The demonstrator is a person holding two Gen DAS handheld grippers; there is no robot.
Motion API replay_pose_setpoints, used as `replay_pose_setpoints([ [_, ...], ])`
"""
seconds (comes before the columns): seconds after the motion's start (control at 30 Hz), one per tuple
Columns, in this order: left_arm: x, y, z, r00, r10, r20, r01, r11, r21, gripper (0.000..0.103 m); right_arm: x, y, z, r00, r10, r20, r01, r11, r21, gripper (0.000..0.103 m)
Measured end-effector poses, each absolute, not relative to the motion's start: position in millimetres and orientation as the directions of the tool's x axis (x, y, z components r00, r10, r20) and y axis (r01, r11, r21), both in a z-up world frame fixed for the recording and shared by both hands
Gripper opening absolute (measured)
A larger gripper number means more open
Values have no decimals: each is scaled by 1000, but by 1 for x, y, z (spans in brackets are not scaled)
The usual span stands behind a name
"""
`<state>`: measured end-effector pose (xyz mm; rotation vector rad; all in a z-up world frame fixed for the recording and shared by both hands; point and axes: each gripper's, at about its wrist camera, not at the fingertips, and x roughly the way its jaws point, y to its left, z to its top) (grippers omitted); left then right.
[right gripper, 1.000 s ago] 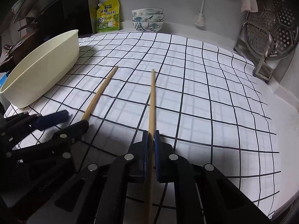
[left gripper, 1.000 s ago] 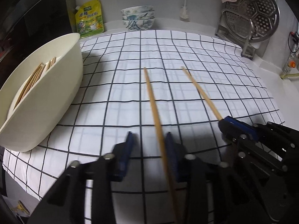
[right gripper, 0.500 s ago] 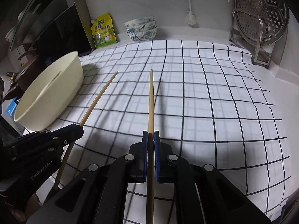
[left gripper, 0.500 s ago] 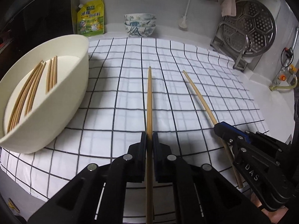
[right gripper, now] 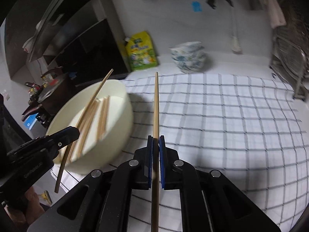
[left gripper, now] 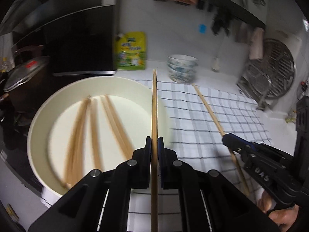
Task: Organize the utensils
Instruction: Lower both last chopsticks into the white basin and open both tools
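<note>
Between the blue pads of my left gripper [left gripper: 154, 145] runs a long, pale wooden chopstick [left gripper: 154, 104], clamped tight near its lower half so that the thin shaft points straight ahead, its tip over the far rim of the cream bowl [left gripper: 36, 123]. My right gripper [right gripper: 156, 145] is likewise pressed together on a second chopstick [right gripper: 156, 104] of the same plain, straight, light-brown kind, held clear above the checked cloth [right gripper: 231, 119] with its tip aimed toward the back of the counter. From the right wrist view I can see my left gripper's stick slanting across the bowl's mouth, above the ones inside. The bowl is wide and deep, and several more chopsticks [left gripper: 90, 127] lie in it, fanned loosely along its floor; motion blur keeps me from counting them. It sits at the left edge of the cloth, beside a dark cabinet and a lidded pot [left gripper: 23, 71]. Behind it, against the white wall, stand a yellow-green pouch [left gripper: 131, 52] and a stack of patterned small bowls [left gripper: 182, 68]. A metal steamer rack [left gripper: 276, 73] leans at the far right. The cloth between the bowl and the rack lies flat and bare, giving wide room on my right side.
</note>
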<state>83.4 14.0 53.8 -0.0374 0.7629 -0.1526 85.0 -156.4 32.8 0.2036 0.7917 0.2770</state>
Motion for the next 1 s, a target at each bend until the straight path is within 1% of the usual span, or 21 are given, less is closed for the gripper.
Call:
replay_pose_setpoints([
  [0.17, 101, 69, 58, 735, -62, -676, 19, 997, -71, 7, 116, -101, 46, 649, 393, -651, -260, 919, 296, 6],
  [0.33, 114, 102, 52, 731, -15, -682, -38, 997, -62, 7, 145, -42, 43, 590, 442, -676, -325, 896, 302, 6],
  [0.53, 128, 124, 35, 704, -7, -710, -66, 995, -75, 7, 166, -4, 26, 539, 436, -720, -345, 895, 283, 6],
  [0.73, 134, 134, 23, 678, -24, -735, -74, 992, -101, 8, 170, -2, 17, 527, 418, -740, -327, 903, 277, 6],
  [0.77, 134, 136, 22, 672, -21, -740, -85, 991, -105, 10, 170, -3, 17, 526, 414, -743, -325, 905, 275, 6],
  [0.8, 134, 139, 22, 669, -21, -743, -95, 989, -113, 20, 170, -4, 17, 530, 412, -741, -321, 907, 274, 9],
  [0.83, 133, 141, 21, 669, -15, -743, -102, 989, -112, 35, 169, -5, 18, 538, 407, -738, -315, 909, 272, 14],
  [0.87, 132, 142, 22, 673, 1, -740, -109, 989, -97, 42, 168, -7, 19, 546, 402, -735, -311, 912, 268, 16],
  [0.9, 130, 142, 23, 679, 23, -734, -120, 990, -80, 53, 166, -8, 20, 552, 397, -733, -309, 914, 263, 17],
  [0.93, 127, 144, 24, 684, 32, -729, -127, 989, -76, 55, 164, -8, 20, 557, 392, -732, -308, 916, 256, 17],
  [1.0, 125, 146, 25, 682, 30, -731, -134, 987, -85, 56, 160, -9, 21, 564, 383, -731, -308, 920, 245, 17],
])
